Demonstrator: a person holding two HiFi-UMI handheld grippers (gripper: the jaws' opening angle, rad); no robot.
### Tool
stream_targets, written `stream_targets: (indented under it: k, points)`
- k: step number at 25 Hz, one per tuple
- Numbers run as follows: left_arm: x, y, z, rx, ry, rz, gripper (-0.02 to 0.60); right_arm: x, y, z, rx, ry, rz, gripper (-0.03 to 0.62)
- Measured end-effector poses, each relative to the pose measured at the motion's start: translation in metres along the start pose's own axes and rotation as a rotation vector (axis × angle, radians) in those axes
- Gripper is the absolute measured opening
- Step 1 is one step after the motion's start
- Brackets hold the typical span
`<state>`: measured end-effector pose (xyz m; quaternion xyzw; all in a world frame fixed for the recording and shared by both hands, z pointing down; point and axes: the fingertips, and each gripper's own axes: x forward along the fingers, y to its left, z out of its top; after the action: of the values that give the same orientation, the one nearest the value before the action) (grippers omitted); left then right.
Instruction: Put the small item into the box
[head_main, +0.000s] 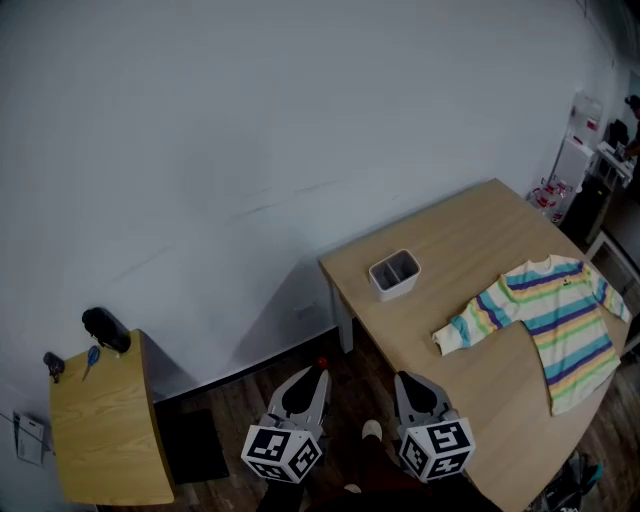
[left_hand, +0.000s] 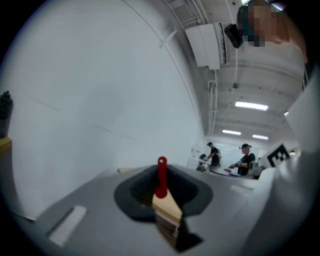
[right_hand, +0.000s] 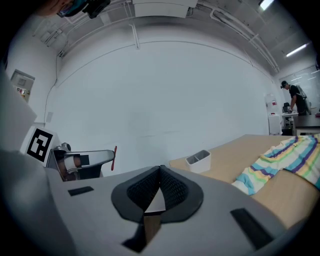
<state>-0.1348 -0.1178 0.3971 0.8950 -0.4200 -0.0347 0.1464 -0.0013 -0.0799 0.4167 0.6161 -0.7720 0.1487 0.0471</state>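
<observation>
A small paintbrush (left_hand: 162, 180) with a red handle and a pale wooden body sticks out from between the jaws of my left gripper (left_hand: 161, 186), which is shut on it. In the head view that gripper (head_main: 312, 380) hangs low over the dark floor, left of the table, and the brush's red tip (head_main: 321, 362) shows at its nose. My right gripper (head_main: 410, 386) hangs beside it near the table's corner, jaws closed tip to tip (right_hand: 161, 172) with nothing in them. The white two-compartment box (head_main: 394, 274) stands near the table's left corner, also visible as the box (right_hand: 198, 160) ahead of the right gripper.
A striped long-sleeved shirt (head_main: 550, 320) lies flat on the wooden table (head_main: 450, 235), right of the box. A small wooden side table (head_main: 100, 425) at the lower left carries a black object (head_main: 105, 330) and a blue tool (head_main: 90, 358). A white wall runs behind. People work far off.
</observation>
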Motion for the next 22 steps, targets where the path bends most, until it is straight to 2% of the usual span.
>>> stream_targets:
  k: [10,22]
  points:
    - [0.101,0.018,0.008,0.017,0.039,-0.036,0.054,0.062,-0.058,0.018,0.024,0.021,-0.039,0.008]
    - [0.202,0.009,0.003,0.038,0.106,-0.112,0.054,0.105,-0.122,0.031,0.054,0.037,-0.107,0.008]
